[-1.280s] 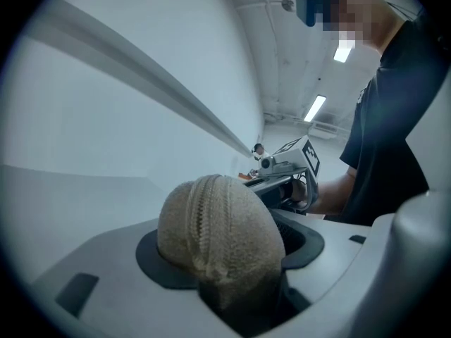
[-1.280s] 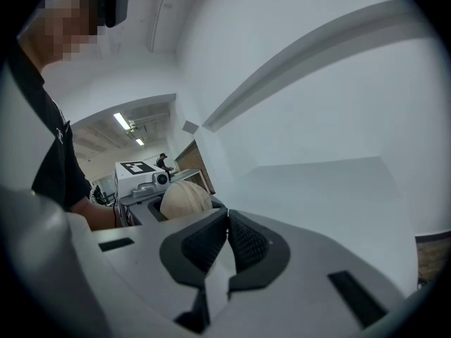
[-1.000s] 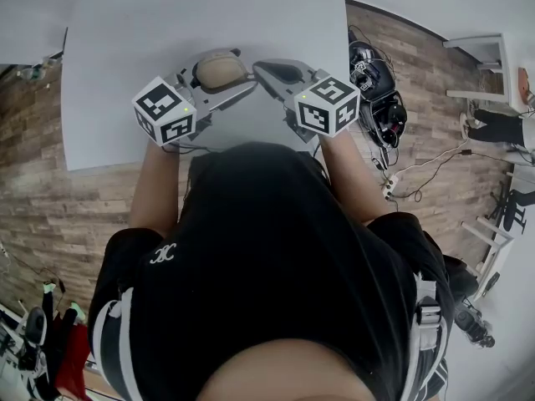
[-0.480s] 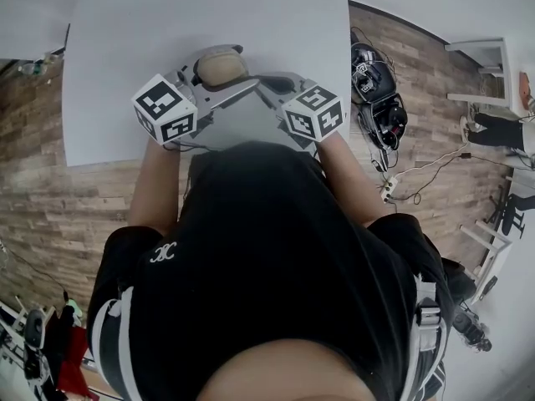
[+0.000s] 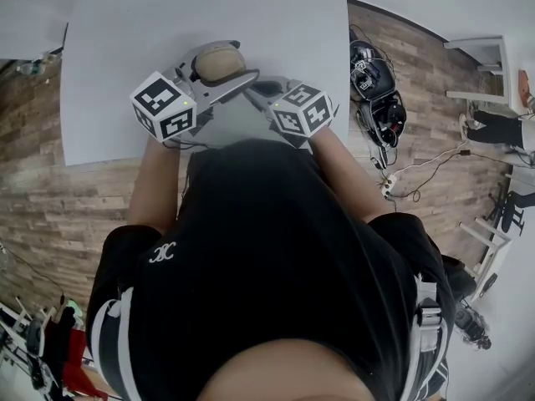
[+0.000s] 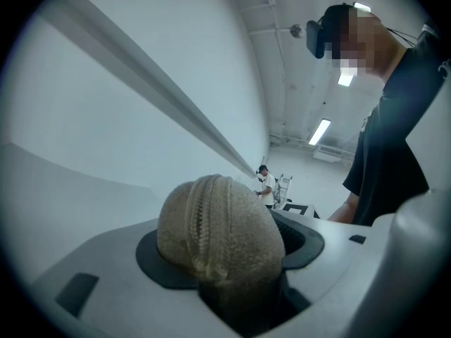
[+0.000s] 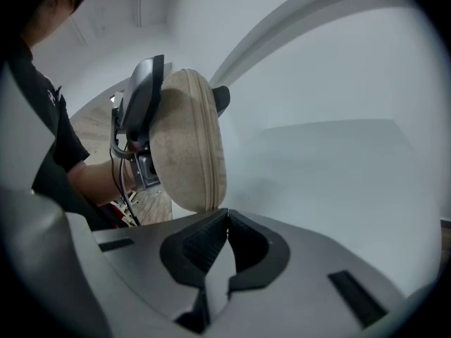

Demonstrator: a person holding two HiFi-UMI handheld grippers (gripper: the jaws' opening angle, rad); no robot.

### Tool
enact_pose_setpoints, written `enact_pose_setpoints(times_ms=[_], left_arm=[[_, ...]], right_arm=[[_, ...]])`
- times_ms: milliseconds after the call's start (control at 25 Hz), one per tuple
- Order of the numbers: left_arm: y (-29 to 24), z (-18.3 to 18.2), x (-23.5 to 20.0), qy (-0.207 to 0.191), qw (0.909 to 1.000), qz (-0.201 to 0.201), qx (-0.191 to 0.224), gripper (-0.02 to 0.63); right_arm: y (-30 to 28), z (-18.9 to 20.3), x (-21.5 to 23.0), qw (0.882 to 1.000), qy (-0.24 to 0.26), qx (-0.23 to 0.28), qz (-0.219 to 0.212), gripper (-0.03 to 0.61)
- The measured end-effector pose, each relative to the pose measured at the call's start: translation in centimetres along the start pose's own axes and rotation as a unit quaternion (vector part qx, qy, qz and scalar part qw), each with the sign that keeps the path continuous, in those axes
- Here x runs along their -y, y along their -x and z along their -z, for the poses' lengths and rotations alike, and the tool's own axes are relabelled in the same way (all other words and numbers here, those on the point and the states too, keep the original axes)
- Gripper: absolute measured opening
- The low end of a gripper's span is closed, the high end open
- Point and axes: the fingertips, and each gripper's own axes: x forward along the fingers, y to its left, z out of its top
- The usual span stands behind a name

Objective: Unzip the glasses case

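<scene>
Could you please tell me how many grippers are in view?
2: the left gripper holds the case over the table; the right gripper, jaws shut, is close to the case.

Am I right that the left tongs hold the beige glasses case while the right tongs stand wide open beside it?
Not quite: the right tongs are shut and empty, as the right gripper view shows. The left tongs do hold the beige glasses case.

Before you: one white table [image 5: 125, 73], top plain and matte, standing on wood-plank floor [image 5: 50, 215], which carries a heap of black gear and cables [image 5: 376, 90] to your right.
</scene>
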Motion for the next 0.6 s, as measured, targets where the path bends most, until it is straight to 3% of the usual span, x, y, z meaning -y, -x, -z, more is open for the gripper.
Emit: enact_pose_setpoints(times_ms=[280,600], left_arm=[[0.3,-1.0,-1.2,0.028,0.9989,-0.015,0.035,0.290],[0.6,-2.5,-2.1,0.046,0.9958,-0.032,0.073,0.290]], right_arm=[[-0.6,0.1,-0.6,0.999,-0.038,0.006,-0.035,0.018],[-1.2,-0.6,-2.5,0.998,-0.028,0.004,-0.064,0.018]])
